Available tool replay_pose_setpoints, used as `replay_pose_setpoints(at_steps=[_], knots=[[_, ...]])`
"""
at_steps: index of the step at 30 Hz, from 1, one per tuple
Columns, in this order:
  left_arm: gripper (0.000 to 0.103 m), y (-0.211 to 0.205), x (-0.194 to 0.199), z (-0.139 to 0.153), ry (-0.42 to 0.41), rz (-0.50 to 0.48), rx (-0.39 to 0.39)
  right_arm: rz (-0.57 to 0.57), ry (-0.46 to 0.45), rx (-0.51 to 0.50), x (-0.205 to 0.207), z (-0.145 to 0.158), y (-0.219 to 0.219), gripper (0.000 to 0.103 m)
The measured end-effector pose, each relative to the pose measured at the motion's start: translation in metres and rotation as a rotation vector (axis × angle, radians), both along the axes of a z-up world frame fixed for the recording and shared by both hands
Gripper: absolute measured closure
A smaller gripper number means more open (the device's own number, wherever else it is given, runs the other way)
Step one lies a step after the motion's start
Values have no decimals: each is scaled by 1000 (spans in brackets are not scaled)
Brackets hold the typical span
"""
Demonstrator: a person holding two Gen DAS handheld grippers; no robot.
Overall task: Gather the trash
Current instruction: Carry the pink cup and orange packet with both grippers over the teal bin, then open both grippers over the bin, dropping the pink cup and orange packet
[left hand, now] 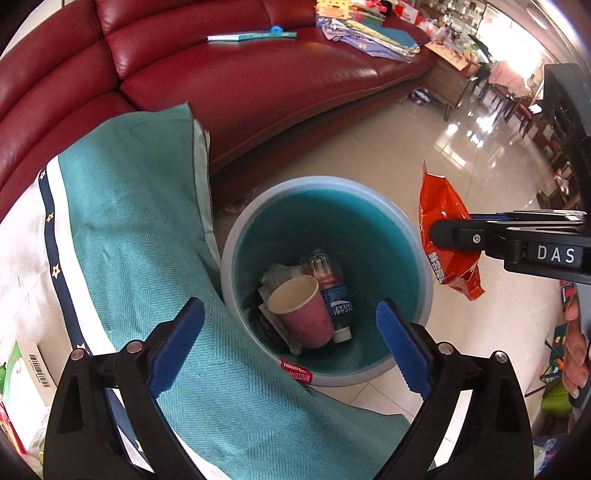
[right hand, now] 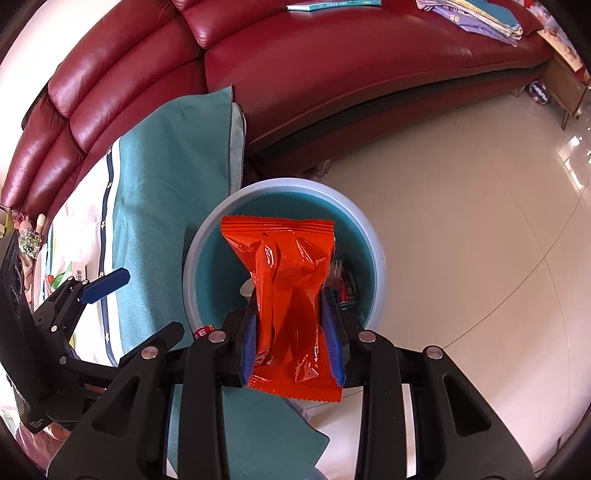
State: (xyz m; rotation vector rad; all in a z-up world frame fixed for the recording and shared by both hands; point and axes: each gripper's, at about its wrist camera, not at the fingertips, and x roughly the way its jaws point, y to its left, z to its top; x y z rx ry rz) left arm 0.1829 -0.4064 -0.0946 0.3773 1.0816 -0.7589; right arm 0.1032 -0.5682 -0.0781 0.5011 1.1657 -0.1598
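A round bin with a pale blue rim stands on the floor, teal inside. In it lie a pink paper cup, a clear drink bottle and some wrappers. My left gripper hangs over the bin's near side, open, its blue pads wide apart with nothing between them. My right gripper is shut on an orange snack bag, held upright above the bin. In the left wrist view the bag hangs just right of the bin's rim, and the right gripper comes in from the right.
A dark red leather sofa curves behind the bin, with a thin book and clothes on its seat. A teal blanket drapes down against the bin's left side. Glossy tiled floor lies to the right. A hand shows at the right edge.
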Motion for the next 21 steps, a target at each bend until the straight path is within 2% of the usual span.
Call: replay_pose_setpoints(at_steps=[8,10,11,12,13,15,18,21], knots=[[6,26,0,-1,27,33,-6,20,11,1,9,-6,5,72],[5,32,1,0,34,42,-10,25,16,-6,11,-6,9,64],[5,35,1,0,37,48,-13,27,16,-10,12,-6,10,57],[5,37,1,0,38,51,-15,25,19,-13,13,-6,11,38],[4,39,1,0,42,54,-16,24,17,-19,14,-6,13,29],[4,43,2,1,52,59,-21,30,20,-21,16,-5,16,26],[4,49,1,1,56,62,-26,25,47,-12,19,-8,19,17],[4,53,-1,3,57,62,-31,22,67,-19,19,-9,22,14]])
